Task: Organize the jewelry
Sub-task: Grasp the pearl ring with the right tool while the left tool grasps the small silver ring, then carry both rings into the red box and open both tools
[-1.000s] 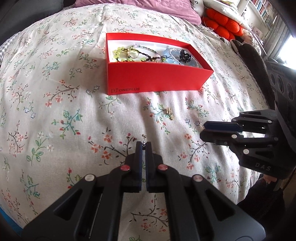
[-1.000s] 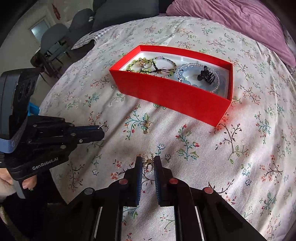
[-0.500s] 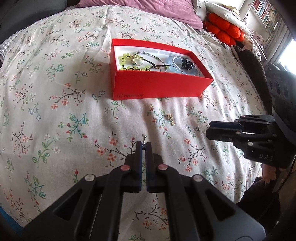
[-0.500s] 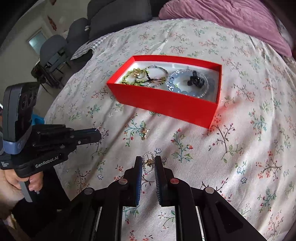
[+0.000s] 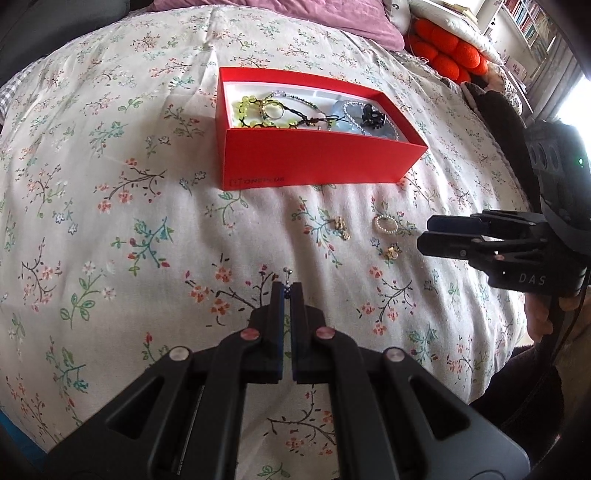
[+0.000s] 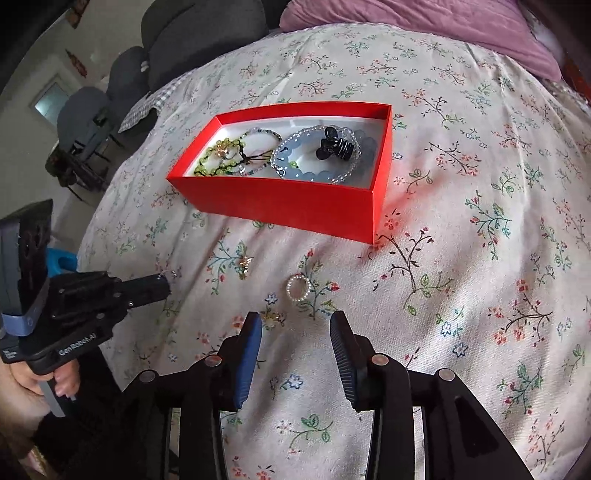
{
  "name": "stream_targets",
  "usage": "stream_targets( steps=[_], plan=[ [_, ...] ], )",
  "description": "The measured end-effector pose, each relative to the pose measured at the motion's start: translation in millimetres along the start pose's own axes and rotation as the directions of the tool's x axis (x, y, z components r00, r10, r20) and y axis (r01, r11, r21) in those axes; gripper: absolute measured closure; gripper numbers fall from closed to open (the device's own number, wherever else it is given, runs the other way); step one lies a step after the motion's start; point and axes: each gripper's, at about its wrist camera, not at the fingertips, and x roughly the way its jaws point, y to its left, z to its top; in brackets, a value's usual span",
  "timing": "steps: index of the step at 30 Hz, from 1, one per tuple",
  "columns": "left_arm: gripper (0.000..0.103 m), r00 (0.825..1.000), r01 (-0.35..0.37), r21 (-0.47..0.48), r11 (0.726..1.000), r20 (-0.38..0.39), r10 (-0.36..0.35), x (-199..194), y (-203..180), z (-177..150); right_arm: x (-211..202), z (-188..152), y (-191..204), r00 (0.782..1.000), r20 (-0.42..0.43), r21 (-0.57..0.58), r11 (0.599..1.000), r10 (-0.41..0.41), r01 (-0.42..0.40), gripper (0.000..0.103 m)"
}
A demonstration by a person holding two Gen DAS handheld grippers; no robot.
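A red open box (image 5: pixel 317 162) (image 6: pixel 280 201) on the flowered bedspread holds several bracelets and a black hair clip (image 6: pixel 336 147). My left gripper (image 5: pixel 287 290) is shut on a small silver earring (image 5: pixel 287 272) that sticks out past its tips; it also shows in the right wrist view (image 6: pixel 168 282). My right gripper (image 6: pixel 295 325) is open and empty, just behind a pearl ring (image 6: pixel 297 288) (image 5: pixel 385 224) lying on the bedspread. A small gold earring (image 5: pixel 392 252) (image 6: pixel 271 320) lies near its left finger. Another gold earring (image 5: pixel 340 224) (image 6: pixel 244 263) lies in front of the box.
A purple pillow (image 6: pixel 443 26) lies behind the box. Orange cushions (image 5: pixel 447 51) are at the far right. Dark chairs (image 6: pixel 122 77) stand beyond the bed's left edge. The bedspread (image 5: pixel 110 184) stretches wide to the left of the box.
My right gripper has opened and let go of the pearl ring and small gold earring, which now lie on the bedspread. My left gripper stays shut on its earring.
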Motion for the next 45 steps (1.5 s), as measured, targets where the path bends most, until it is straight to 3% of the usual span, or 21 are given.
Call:
stream_targets(
  steps=[3, 7, 12, 14, 15, 17, 20, 30, 45],
  plan=[
    [0.100, 1.000, -0.015, 0.005, 1.000, -0.009, 0.015, 4, 0, -2, 5, 3, 1, 0.998, 0.019, -0.018, 0.998, -0.067, 0.067, 0.064],
    [0.100, 0.999, -0.033, 0.008, 0.999, -0.022, 0.033, 11, 1, -3, 19, 9, 2, 0.995, 0.022, -0.011, 0.996, -0.093, 0.094, 0.064],
    [0.100, 0.999, -0.036, 0.011, 0.999, -0.023, 0.036, 12, 1, -3, 38, 10, 24, 0.994, 0.036, -0.115, 0.988, -0.103, 0.107, 0.062],
    [0.100, 0.999, -0.037, 0.012, 0.999, -0.024, 0.037, 12, 1, -4, 43, 11, 31, 0.990, 0.053, -0.153, 0.978, -0.134, 0.141, 0.065],
    [0.100, 0.999, -0.037, 0.014, 0.999, -0.024, 0.037, 11, 1, -4, 44, 11, 33, 0.989, 0.053, -0.162, 0.976, -0.142, 0.148, 0.073],
    [0.100, 0.999, -0.035, 0.013, 0.999, -0.023, 0.036, 11, 0, -3, 46, 12, 33, 0.992, 0.033, -0.162, 0.979, -0.122, 0.126, 0.094],
    [0.100, 0.999, -0.032, 0.013, 0.999, -0.019, 0.032, 9, 0, -3, 46, 12, 34, 0.993, 0.025, -0.173, 0.977, -0.118, 0.120, 0.097],
    [0.100, 0.999, -0.014, 0.000, 1.000, 0.045, 0.014, -13, 3, 11, 5, 16, 20, 0.997, 0.077, -0.058, 0.998, -0.007, 0.012, 0.098],
    [0.100, 0.990, 0.005, -0.007, 1.000, 0.141, -0.004, -35, -8, 61, -37, 46, 20, 0.980, 0.196, 0.007, 1.000, 0.007, -0.009, 0.098]
  ],
)
